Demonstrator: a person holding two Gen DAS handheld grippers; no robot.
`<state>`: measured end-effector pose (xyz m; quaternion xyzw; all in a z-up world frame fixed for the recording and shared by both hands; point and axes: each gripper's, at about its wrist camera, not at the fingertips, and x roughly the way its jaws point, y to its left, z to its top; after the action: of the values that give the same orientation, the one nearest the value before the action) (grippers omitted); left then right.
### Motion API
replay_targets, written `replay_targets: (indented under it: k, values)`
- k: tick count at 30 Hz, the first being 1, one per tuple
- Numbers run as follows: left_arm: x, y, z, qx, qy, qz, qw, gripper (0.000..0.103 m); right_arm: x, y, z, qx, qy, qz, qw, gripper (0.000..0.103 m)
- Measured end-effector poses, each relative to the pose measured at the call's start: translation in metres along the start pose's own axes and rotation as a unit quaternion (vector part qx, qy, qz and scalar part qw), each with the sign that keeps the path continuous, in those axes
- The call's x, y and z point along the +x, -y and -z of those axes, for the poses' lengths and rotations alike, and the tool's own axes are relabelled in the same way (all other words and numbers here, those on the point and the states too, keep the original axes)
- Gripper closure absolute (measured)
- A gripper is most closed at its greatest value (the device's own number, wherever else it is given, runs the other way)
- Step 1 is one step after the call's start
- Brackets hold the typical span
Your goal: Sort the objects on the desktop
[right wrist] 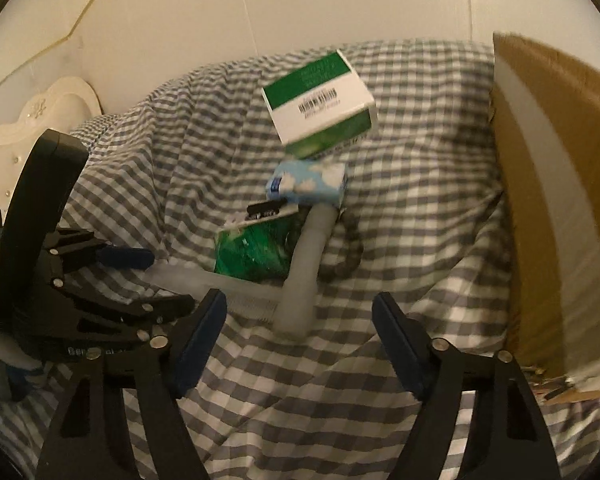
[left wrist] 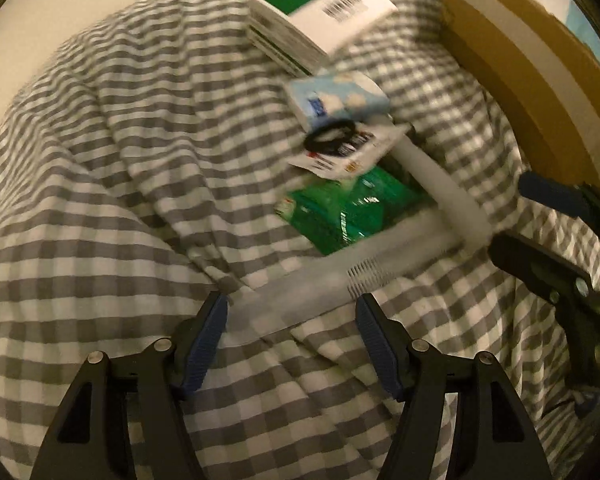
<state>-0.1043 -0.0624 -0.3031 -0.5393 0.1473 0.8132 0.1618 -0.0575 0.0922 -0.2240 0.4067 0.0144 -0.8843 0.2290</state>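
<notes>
A white T-shaped brush lies on the checked cloth, its toothed head (left wrist: pixel 340 268) crosswise and its handle (right wrist: pixel 306 268) running back towards a pile. The left end of the head sits between the tips of my left gripper (left wrist: pixel 292 304), which stands open just above the cloth. My right gripper (right wrist: pixel 300 300) is open too, with the handle's near end between its tips and a gap on each side. The pile holds a green packet (right wrist: pixel 256 252), a card with a black ring (left wrist: pixel 340 148), a light blue cloud-print box (right wrist: pixel 308 182) and a green-and-white box (right wrist: pixel 320 104).
A brown cardboard box (right wrist: pixel 560 200) stands along the right side. The grey-and-white checked cloth (left wrist: pixel 100 200) is rumpled into folds. A white wall and a cream padded shape (right wrist: pixel 40 120) lie behind. The left gripper's fingers (right wrist: pixel 128 258) reach in beside the right one.
</notes>
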Motion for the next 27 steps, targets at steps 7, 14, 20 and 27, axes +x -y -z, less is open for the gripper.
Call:
replay_targets:
  k: [7, 14, 20, 27]
  values:
    - [0.004, 0.018, 0.003, 0.043, -0.002, 0.011, 0.9990, 0.062, 0.017, -0.004, -0.002, -0.015, -0.017, 0.014, 1.000, 0.045]
    - [0.000, 0.039, 0.012, 0.089, 0.008, 0.010, 0.9959, 0.085, 0.012, 0.022, -0.007, 0.028, -0.012, 0.013, 0.999, 0.074]
    - [-0.011, 0.043, 0.019, 0.092, 0.020, 0.016, 0.9954, 0.088, 0.006, 0.023, -0.010, 0.031, -0.007, 0.013, 0.999, 0.085]
    - [-0.029, 0.052, 0.028, 0.096, 0.045, 0.025, 0.9941, 0.096, -0.019, 0.017, -0.018, 0.018, 0.030, 0.008, 0.999, 0.085]
